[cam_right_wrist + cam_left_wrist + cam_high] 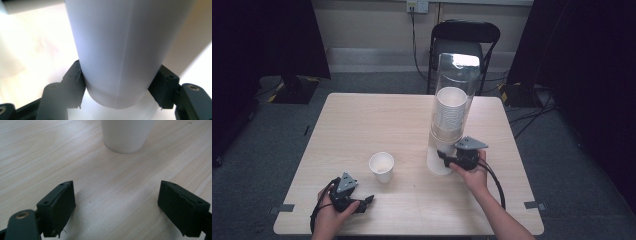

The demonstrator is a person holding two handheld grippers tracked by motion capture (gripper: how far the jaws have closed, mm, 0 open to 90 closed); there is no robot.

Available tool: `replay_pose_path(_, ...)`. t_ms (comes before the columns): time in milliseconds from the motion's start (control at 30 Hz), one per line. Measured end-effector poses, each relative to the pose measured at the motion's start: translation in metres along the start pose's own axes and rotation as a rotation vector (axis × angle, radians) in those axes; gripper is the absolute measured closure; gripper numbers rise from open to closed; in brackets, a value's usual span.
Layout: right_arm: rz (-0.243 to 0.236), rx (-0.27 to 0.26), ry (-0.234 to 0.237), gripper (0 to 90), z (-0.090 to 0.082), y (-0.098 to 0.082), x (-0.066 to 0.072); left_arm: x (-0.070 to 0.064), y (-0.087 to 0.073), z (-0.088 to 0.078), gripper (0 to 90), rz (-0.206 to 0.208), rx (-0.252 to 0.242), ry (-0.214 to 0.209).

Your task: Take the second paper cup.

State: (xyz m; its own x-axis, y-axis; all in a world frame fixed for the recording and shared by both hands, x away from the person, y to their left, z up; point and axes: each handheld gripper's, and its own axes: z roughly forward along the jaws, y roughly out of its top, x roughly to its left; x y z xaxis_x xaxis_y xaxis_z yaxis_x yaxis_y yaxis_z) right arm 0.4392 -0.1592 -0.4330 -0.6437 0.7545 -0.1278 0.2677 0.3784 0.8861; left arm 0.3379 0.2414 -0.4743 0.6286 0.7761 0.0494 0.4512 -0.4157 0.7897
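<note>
While the right gripper [446,156] has its jaws set on either side of the white cup [117,57] hanging at the bottom of the dispenser [453,100], the main risk is judged to be a pull off axis: the tall clear tube stands on the table [362,120] with a stack of cups [449,111] high inside, so a sideways tug could tip or slide the whole unit. In the right gripper view both pads touch the cup's wall near its base, pinching it. Thin paper would likely dent or go oval if squeezed harder, and a crushed rim could jam against the next cup up, bringing two down at once. A weak hold, on the other hand, may let the smooth tapered wall slip out of the pads.

Cup appearance: plain white, smooth, with a faint vertical seam and a slight step near the bottom edge; it sits at the foot of the dispenser, right of table centre.

Left gripper [362,202] rests low near the front left edge of the table, jaws spread wide and holding nothing. A second white cup [382,166] stands upright and open just ahead of it, apart from both jaws; a careless forward sweep could knock it over
</note>
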Motion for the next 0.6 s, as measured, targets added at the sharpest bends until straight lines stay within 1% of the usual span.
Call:
replay_pose_path(33, 0.041, 0.009, -0.006, 36.8, 0.003, -0.017, -0.001, -0.001, 0.000, 0.000, 13.9, -0.008, -0.002, -0.004)
replay_pose_path(67, 0.053, -0.003, -0.011, 36.8, 0.001, -0.022, -0.001, -0.001, 0.000, 0.000, 14.0, -0.007, -0.003, -0.007)
replay_pose_path(100, 0.046, -0.003, 0.006, 36.7, -0.002, -0.020, 0.000, 0.000, 0.000, 0.000, 13.9, -0.005, -0.003, -0.008)
replay_pose_path(133, 0.032, 0.011, 0.007, 36.5, -0.003, -0.019, 0.000, 0.000, 0.000, 0.000, 13.8, -0.003, -0.002, -0.008)
replay_pose_path(167, 0.002, 0.046, 0.007, 36.5, -0.004, -0.018, -0.002, 0.000, 0.000, 0.000, 13.8, -0.003, -0.002, -0.008)
replay_pose_path(200, 0.005, 0.067, 0.017, 36.4, -0.005, -0.018, -0.005, 0.000, 0.000, 0.000, 13.7, 0.000, -0.004, -0.007)
replay_pose_path(233, 0.005, 0.071, 0.021, 36.3, -0.007, -0.019, -0.007, 0.001, 0.000, 0.001, 13.8, 0.004, -0.003, -0.006)
replay_pose_path(300, -0.014, 0.092, 0.019, 36.1, -0.010, -0.023, -0.011, 0.001, 0.000, 0.001, 13.7, 0.004, -0.003, -0.006)
replay_pose_path(333, -0.009, 0.097, 0.027, 36.0, -0.011, -0.026, -0.012, 0.001, 0.000, 0.001, 13.7, 0.009, -0.002, -0.006)
replay_pose_path(367, 0.003, 0.088, 0.032, 36.0, -0.013, -0.029, -0.014, 0.001, 0.000, 0.001, 13.7, 0.004, -0.003, -0.006)
replay_pose_path(400, 0.012, 0.083, 0.033, 35.9, -0.015, -0.031, -0.015, 0.001, 0.000, 0.000, 13.7, 0.009, -0.002, -0.005)
replay_pose_path(467, 0.017, 0.075, 0.026, 35.8, -0.020, -0.035, -0.016, 0.001, 0.000, 0.001, 13.7, 0.005, -0.002, -0.006)
replay_pose_path(567, 0.035, 0.073, 0.023, 35.7, -0.025, -0.039, -0.019, 0.001, 0.000, 0.000, 13.7, 0.010, -0.002, -0.006)
replay_pose_path(600, 0.039, 0.075, 0.020, 35.7, -0.028, -0.040, -0.021, 0.001, 0.000, 0.001, 13.7, 0.005, -0.002, -0.006)
